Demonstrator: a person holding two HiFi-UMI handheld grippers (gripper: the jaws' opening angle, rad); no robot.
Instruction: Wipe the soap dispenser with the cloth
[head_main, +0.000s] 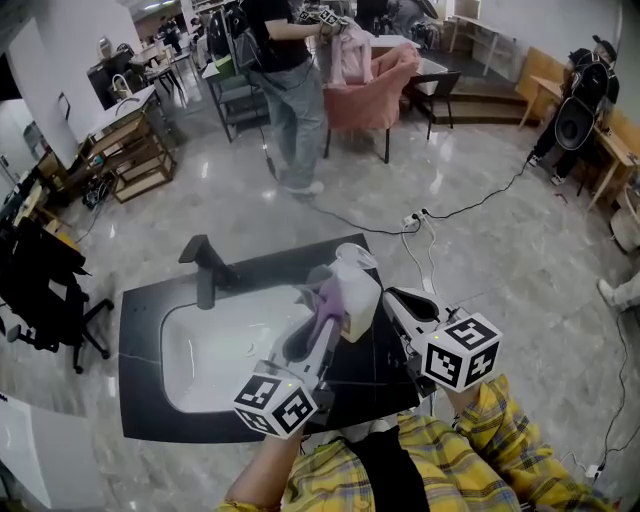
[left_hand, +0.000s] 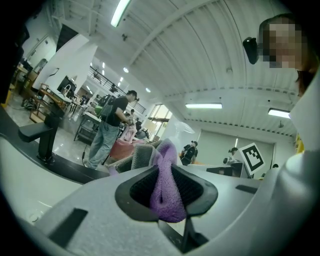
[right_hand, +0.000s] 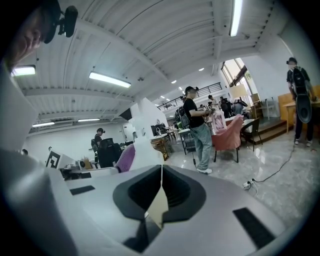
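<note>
The white soap dispenser stands on the black counter just right of the sink. A purple cloth lies against the dispenser's left side, and my left gripper is shut on it. In the left gripper view the cloth is bunched between the jaws and sticks out past them. My right gripper sits close to the dispenser's right side, shut with nothing in it. The right gripper view shows the dispenser ahead to the left, with the cloth behind it.
A white sink basin and a black faucet fill the counter's left part. Beyond it a person stands near a pink chair. A power strip with cables lies on the floor.
</note>
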